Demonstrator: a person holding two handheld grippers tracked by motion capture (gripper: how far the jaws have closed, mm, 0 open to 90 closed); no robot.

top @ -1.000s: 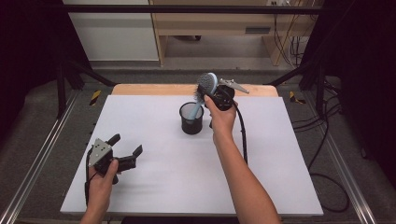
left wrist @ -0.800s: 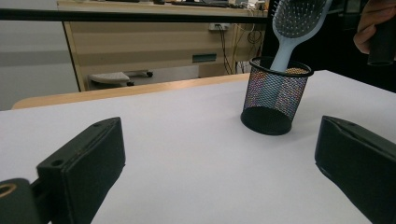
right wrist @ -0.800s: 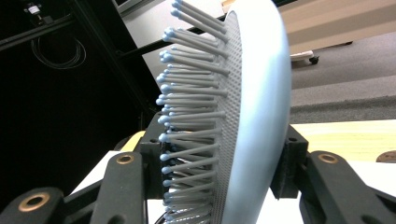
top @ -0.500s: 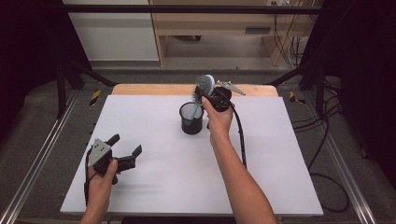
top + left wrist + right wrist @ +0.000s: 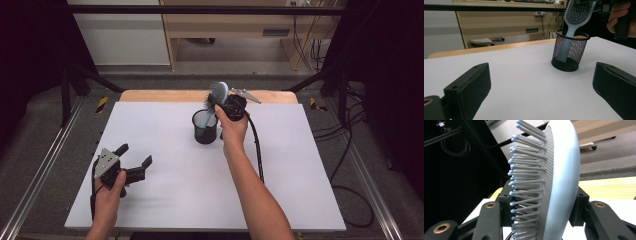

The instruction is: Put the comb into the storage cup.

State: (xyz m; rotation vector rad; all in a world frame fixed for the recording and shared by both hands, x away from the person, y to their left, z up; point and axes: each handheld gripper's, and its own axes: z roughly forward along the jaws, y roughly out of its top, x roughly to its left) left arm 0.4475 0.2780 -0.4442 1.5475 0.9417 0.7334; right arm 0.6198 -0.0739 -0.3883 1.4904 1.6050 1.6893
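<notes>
Hardly anything has shifted since a second ago: the right gripper [image 5: 218, 101] sits at almost the same spot above the cup, and the left one has kept its place. That right gripper is clamped on the head of the pale blue hairbrush [image 5: 218, 92]; in the right gripper view the jaws press on it from both sides, one against the bristles and one against the smooth back. The brush stands nearly upright, tilted a little, with its handle down inside the black mesh cup [image 5: 205, 129], which stands on the white bench [image 5: 300, 170] near its far edge. The left gripper [image 5: 135, 161] rests low over the near left part of the bench, well apart from the cup, its jaws spread wide with nothing between them.
</notes>
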